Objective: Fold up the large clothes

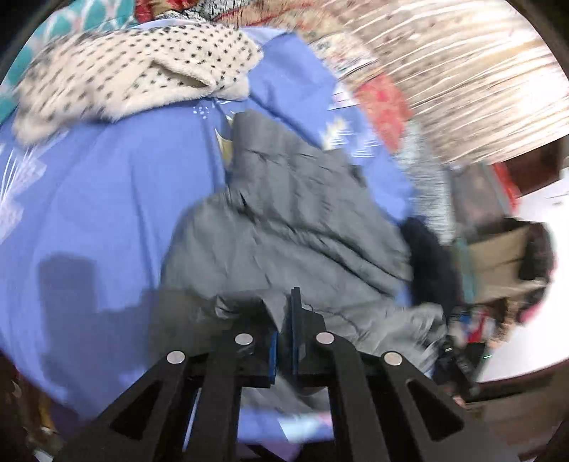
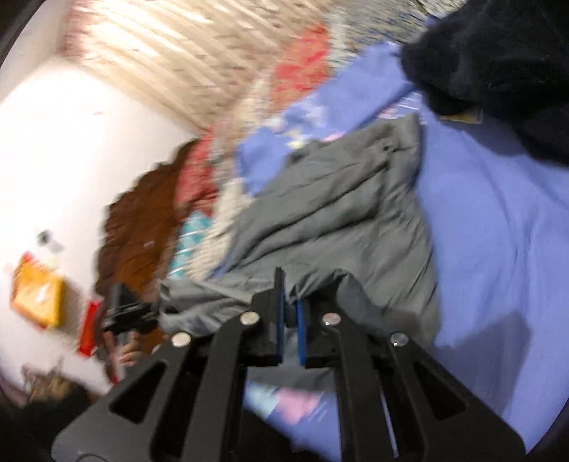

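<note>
Both frames are pretty motion-blurred, so take the fine detail with a grain of salt. The grey garment (image 1: 284,220) is lying crumpled on a blue bedsheet (image 1: 106,199) that has some white and pink printed patches, and its near edge is lifted off the sheet into both grippers.

Left gripper (image 1: 284,320): its fingers (image 1: 294,312) are pinched together on a fold of the grey fabric, which bunches up right at the blue pads. From there the cloth runs away toward the far side of the bed in long wrinkles.

Right gripper (image 2: 290,305): same story, its fingers (image 2: 279,305) are clamped on the near hem of the grey garment (image 2: 338,213), with only a thin gap between the blue pads and cloth gathered around the tips.

Other stuff on the bed: a cream fleece piece with black dots (image 1: 135,74) sits at the far left in the left wrist view, well apart from the grey one, partly over a teal patterned cloth (image 1: 74,21). A dark navy fuzzy garment (image 2: 498,60) lies at the top right corner in the right wrist view, just beyond the grey garment's far edge. A red floral blanket (image 2: 302,67) runs along the bed's edge, and a rust-brown cloth (image 2: 142,220) hangs beside it. White floor (image 2: 53,160) shows beyond, with a yellow box (image 2: 37,296) on it.
</note>
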`<control>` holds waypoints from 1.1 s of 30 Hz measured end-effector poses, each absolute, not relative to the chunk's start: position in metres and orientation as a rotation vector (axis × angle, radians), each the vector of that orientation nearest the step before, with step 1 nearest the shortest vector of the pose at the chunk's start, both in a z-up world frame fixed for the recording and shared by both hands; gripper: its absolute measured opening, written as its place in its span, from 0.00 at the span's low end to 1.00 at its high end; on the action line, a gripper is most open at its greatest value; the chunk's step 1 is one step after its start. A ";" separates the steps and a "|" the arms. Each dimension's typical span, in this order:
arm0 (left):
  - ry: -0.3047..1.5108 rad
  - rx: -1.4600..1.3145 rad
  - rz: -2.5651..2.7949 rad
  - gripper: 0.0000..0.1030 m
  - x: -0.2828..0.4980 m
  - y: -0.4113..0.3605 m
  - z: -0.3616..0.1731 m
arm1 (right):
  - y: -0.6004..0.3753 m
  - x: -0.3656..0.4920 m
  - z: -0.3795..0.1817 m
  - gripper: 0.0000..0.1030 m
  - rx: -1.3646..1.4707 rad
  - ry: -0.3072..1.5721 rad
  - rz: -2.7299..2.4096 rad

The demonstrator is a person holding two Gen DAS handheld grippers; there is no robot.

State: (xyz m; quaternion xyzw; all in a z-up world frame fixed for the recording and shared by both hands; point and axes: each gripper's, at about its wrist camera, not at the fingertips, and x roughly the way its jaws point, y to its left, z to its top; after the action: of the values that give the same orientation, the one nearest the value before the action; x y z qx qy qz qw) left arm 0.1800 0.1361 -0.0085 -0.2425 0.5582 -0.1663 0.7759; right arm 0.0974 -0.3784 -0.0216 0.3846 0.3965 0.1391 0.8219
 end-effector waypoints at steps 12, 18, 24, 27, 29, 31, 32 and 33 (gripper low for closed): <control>1.438 -0.388 -0.244 0.38 0.249 0.114 -0.088 | -0.407 0.141 -0.066 0.42 0.893 0.799 0.012; 1.374 -0.386 -0.299 0.54 0.214 0.144 -0.047 | -0.316 0.150 0.015 0.43 0.438 0.709 0.161; 1.259 -0.427 -0.271 0.55 0.197 0.158 -0.010 | -0.210 0.200 -0.016 0.42 0.253 0.840 0.357; 1.179 -0.342 -0.388 0.55 0.196 0.112 0.010 | -0.192 0.215 -0.058 0.42 0.229 0.951 0.317; 1.149 -0.242 -0.475 0.55 0.192 0.068 0.009 | -0.197 0.211 -0.088 0.43 0.348 1.049 0.334; 1.154 -0.150 -0.515 0.55 0.187 0.041 -0.002 | -0.198 0.193 -0.105 0.43 0.392 1.078 0.349; 1.150 -0.076 -0.499 0.55 0.185 0.025 -0.014 | -0.198 0.183 -0.107 0.43 0.381 1.067 0.357; 1.152 -0.023 -0.473 0.55 0.184 0.019 -0.024 | -0.202 0.173 -0.103 0.43 0.375 1.058 0.373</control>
State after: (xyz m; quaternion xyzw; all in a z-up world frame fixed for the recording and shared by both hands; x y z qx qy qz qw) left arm 0.1843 0.0193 -0.0241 -0.0110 0.5394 -0.2216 0.8123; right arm 0.1726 -0.2017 -0.1032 0.1768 0.4987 0.1756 0.8302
